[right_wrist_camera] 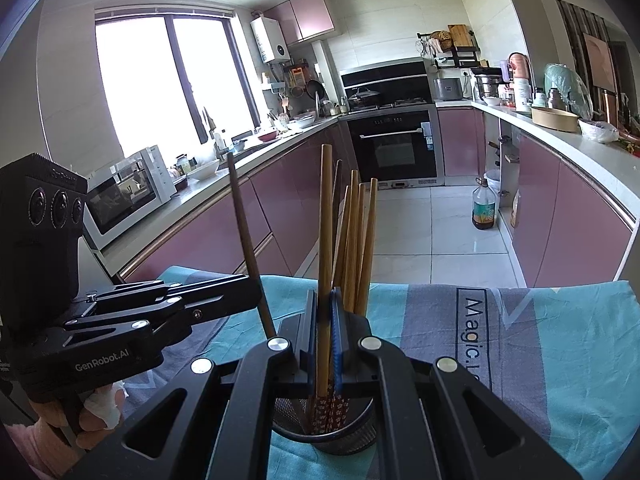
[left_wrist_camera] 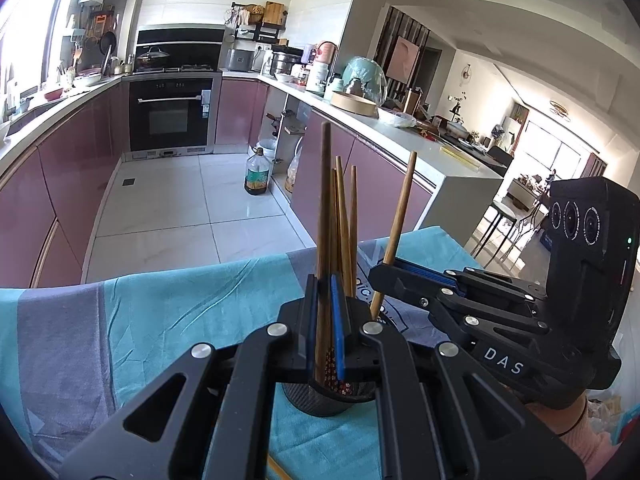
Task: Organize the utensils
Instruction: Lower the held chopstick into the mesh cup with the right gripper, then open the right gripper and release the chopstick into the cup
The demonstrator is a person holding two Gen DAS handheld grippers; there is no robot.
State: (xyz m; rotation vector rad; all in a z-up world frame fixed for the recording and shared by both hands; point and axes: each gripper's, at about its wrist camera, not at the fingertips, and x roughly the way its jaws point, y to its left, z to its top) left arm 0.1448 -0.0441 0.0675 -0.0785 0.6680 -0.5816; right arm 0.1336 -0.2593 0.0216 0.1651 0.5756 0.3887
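— Chopsticks first: where are they?

— Most stand upright in the mesh holder (right_wrist_camera: 324,436), a dark round cup on the blue and grey cloth (right_wrist_camera: 540,340) over the table. I count a bundle of wooden ones (right_wrist_camera: 354,240) in there, patterned ends down.

— And your claws?

— My right gripper (right_wrist_camera: 325,344) is closed tight on one chopstick (right_wrist_camera: 326,216), which stands upright with its patterned end just inside the holder's mouth. My left gripper (left_wrist_camera: 326,324) is likewise clamped on a single chopstick (left_wrist_camera: 325,200), held upright over the same holder (left_wrist_camera: 320,400).

— Do the two claws touch?

— No. In the right wrist view the left one (right_wrist_camera: 240,292) reaches in from the side, just beside the holder, its darker stick (right_wrist_camera: 244,240) leaning slightly. In the left wrist view the right one (left_wrist_camera: 384,274) comes in from the other side.

— Anything else nearby?

— An oil bottle (right_wrist_camera: 483,208) on the kitchen floor, well apart.
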